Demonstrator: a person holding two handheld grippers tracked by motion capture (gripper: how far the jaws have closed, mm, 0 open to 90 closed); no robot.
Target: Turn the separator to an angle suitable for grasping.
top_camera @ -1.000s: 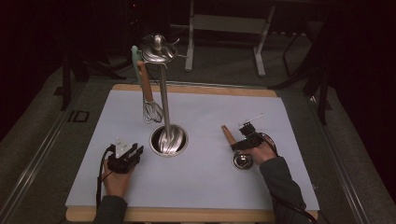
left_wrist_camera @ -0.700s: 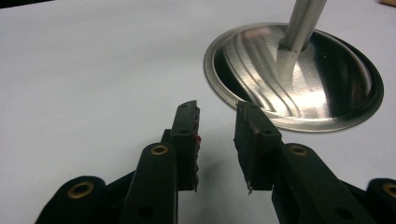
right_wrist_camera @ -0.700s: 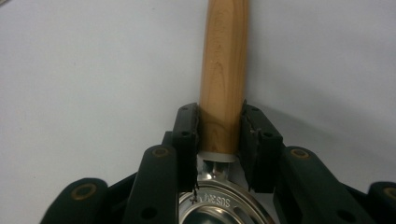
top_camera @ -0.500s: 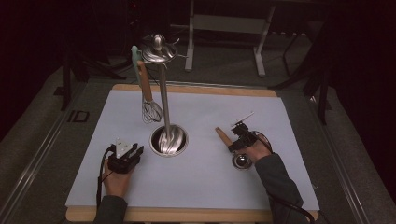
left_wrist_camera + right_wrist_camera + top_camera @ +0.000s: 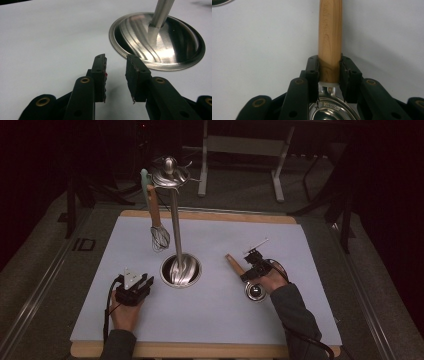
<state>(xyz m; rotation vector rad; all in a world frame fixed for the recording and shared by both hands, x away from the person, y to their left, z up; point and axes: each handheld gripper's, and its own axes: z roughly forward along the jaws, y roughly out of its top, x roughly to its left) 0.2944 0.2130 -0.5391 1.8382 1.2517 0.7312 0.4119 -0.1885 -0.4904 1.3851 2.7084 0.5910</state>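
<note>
A steel utensil stand rises from a round base point(image 5: 181, 270) point(image 5: 160, 42) at mid-table. From its top ring point(image 5: 170, 175) hangs a whisk point(image 5: 160, 237) with a wooden handle. To the right lies a ladle with a wooden handle point(image 5: 234, 264) point(image 5: 330, 32) and a small steel bowl point(image 5: 255, 291) point(image 5: 332, 110). My right gripper point(image 5: 249, 270) point(image 5: 329, 65) has just been closing, and its pads now press on the bowl end of that handle. My left gripper point(image 5: 144, 282) point(image 5: 116, 62) rests open on the mat just left of the base, with nothing between its jaws.
A pale mat point(image 5: 300, 250) covers a wooden board whose edge point(image 5: 210, 350) runs along the front. Dark floor surrounds the table, and a metal frame point(image 5: 240, 145) stands behind it.
The right gripper has shifted a little left toward the stand, and its jaws have closed onto the ladle handle, which has swung left with it. The left gripper has stayed put.
</note>
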